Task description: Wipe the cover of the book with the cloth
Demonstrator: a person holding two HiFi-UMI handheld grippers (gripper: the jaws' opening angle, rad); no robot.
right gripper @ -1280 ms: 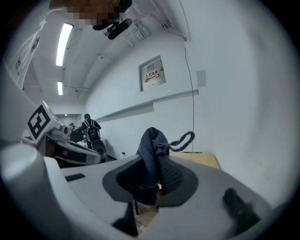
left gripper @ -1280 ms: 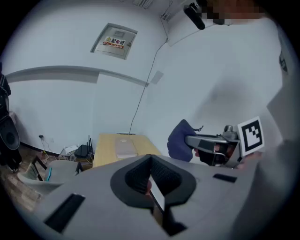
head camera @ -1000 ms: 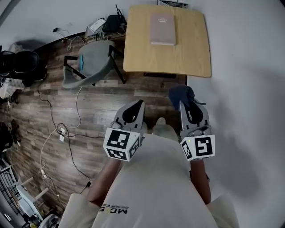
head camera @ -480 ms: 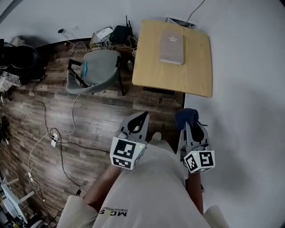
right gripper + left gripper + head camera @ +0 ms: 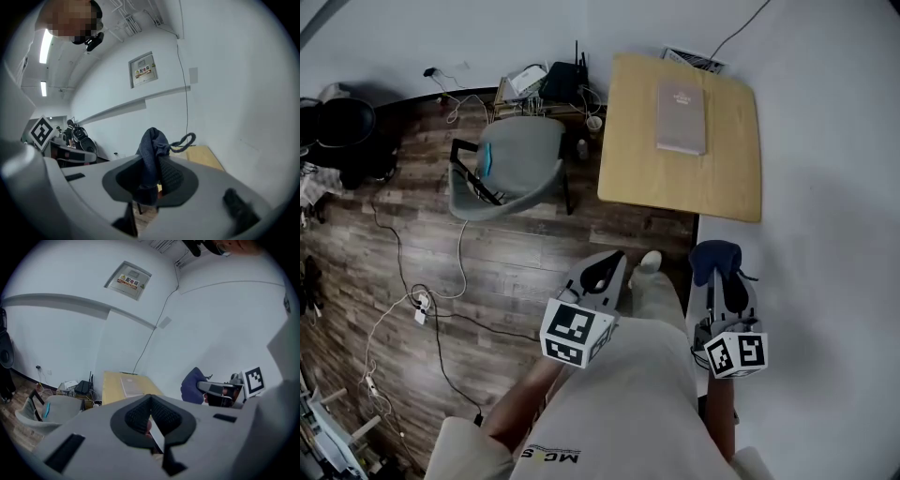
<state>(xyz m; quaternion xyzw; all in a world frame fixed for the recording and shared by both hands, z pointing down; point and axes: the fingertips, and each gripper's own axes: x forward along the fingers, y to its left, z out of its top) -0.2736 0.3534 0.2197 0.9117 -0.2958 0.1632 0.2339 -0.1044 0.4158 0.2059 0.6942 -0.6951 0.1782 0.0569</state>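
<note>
A pale grey-pink book [image 5: 682, 117] lies flat at the far side of a small wooden table [image 5: 647, 169]; in the left gripper view the book [image 5: 132, 385] shows far off beyond the jaws. My right gripper [image 5: 716, 265] is shut on a dark blue cloth [image 5: 715, 259], held at waist height well short of the table; the cloth [image 5: 152, 154] bunches up between the pads with a loop sticking out. My left gripper [image 5: 602, 272] hangs beside it, jaws together with nothing in them [image 5: 150, 416]. Both grippers are far from the book.
A grey chair [image 5: 511, 164] stands left of the table. Routers and cables [image 5: 546, 82] clutter the floor by the wall. Loose cables [image 5: 422, 300] run over the wood floor at left. A white wall [image 5: 825, 234] lies along the right.
The table and book have slid to the right and lower in the head view. Both grippers sit lower in the frame, the right one still holding the cloth.
</note>
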